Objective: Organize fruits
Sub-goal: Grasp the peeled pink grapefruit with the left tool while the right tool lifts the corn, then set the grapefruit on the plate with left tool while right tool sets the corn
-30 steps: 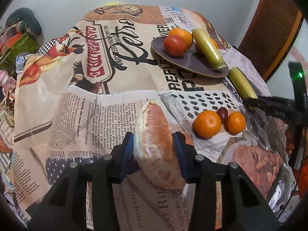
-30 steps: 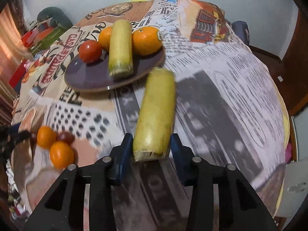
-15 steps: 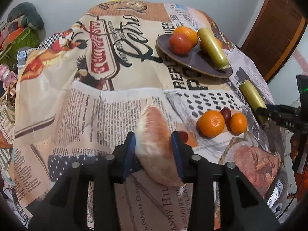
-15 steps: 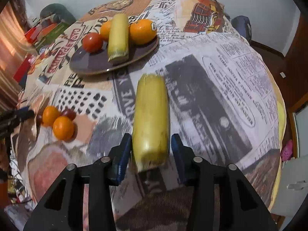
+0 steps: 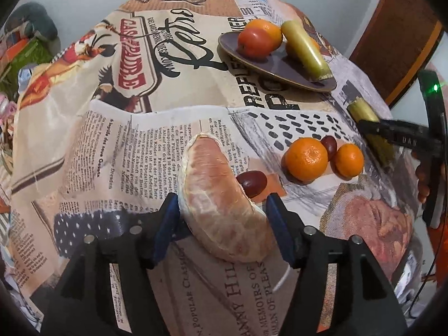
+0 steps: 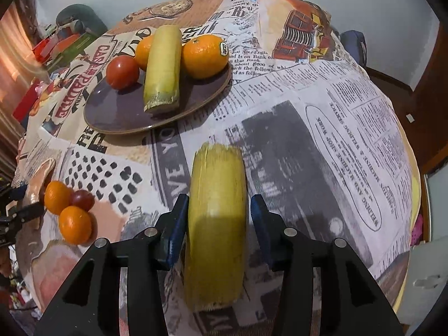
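Note:
A peeled pink citrus wedge point(image 5: 215, 184) lies on the newspaper-print cloth between the fingers of my left gripper point(image 5: 221, 197). Its jaws are opening, with a gap at the right pad. A dark red grape point(image 5: 252, 182) touches the wedge. In the right wrist view a yellow cane piece point(image 6: 217, 224) lies on the cloth inside my right gripper point(image 6: 219, 197), which is open with a gap at the right pad. The purple plate point(image 6: 120, 112) holds a red fruit point(image 6: 122, 71), two oranges point(image 6: 205, 56) and another cane piece point(image 6: 163, 67).
Two tangerines point(image 5: 306, 158) and a second grape point(image 5: 328, 145) sit between the wedge and the right gripper. Boxes and clutter point(image 6: 56, 47) lie beyond the table's left edge. A wooden door point(image 5: 392, 42) stands to the right. The cloth drops off at the near edge.
The left jaws have spread away from the wedge, which now rests on the cloth. The right jaws have parted from the cane piece, and the right gripper has drawn back from the plate.

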A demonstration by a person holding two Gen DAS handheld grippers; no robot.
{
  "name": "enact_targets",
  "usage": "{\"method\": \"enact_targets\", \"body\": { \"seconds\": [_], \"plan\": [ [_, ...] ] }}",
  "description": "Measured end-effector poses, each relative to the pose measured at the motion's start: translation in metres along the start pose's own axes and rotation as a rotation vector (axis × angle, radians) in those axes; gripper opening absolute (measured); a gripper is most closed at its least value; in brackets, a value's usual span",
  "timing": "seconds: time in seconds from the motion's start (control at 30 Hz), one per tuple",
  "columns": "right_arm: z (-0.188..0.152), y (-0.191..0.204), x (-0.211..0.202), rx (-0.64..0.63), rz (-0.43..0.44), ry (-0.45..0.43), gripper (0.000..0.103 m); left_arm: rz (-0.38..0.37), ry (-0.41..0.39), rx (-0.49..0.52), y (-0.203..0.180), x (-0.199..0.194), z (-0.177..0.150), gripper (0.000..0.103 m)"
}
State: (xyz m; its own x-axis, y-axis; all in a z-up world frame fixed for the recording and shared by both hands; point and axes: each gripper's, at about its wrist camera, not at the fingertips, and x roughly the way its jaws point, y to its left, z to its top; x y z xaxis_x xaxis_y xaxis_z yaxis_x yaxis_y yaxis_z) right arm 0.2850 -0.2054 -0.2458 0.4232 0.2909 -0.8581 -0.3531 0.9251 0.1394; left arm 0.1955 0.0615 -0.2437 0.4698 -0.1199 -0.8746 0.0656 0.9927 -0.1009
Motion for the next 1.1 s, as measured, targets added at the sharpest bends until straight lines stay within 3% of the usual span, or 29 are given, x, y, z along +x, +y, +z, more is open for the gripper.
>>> {"method": "enact_targets", "body": {
  "seconds": [0.27,0.47,0.6,0.67,0.77,0.9,1.1],
  "plan": [
    [-0.004,-0.003,-0.004,0.005,0.029,-0.012,0.037,-0.01,0.024,0.049,0.016,-0.009,-0.004,0.062],
    [-0.006,-0.004,-0.005,0.013,0.033,-0.021,0.036,-0.018,0.032,0.021,0.015,-0.005,-0.001,0.062],
    [-0.008,-0.002,-0.009,0.012,0.016,-0.035,0.036,0.012,0.003,0.003,0.011,0.002,0.004,0.062],
    [-0.009,-0.002,-0.012,0.017,0.023,-0.043,0.036,0.035,-0.009,0.01,0.011,0.003,0.005,0.051],
    [-0.009,-0.005,-0.021,0.026,0.029,-0.064,0.036,0.026,-0.014,0.007,0.015,0.001,0.005,0.047],
    [-0.008,-0.005,-0.034,0.033,0.029,-0.097,0.036,0.016,-0.017,-0.02,0.019,-0.005,0.006,0.046],
    [-0.001,-0.001,-0.056,0.024,0.034,-0.155,0.036,0.014,-0.085,-0.023,0.016,-0.026,0.018,0.045]
  ]
}}
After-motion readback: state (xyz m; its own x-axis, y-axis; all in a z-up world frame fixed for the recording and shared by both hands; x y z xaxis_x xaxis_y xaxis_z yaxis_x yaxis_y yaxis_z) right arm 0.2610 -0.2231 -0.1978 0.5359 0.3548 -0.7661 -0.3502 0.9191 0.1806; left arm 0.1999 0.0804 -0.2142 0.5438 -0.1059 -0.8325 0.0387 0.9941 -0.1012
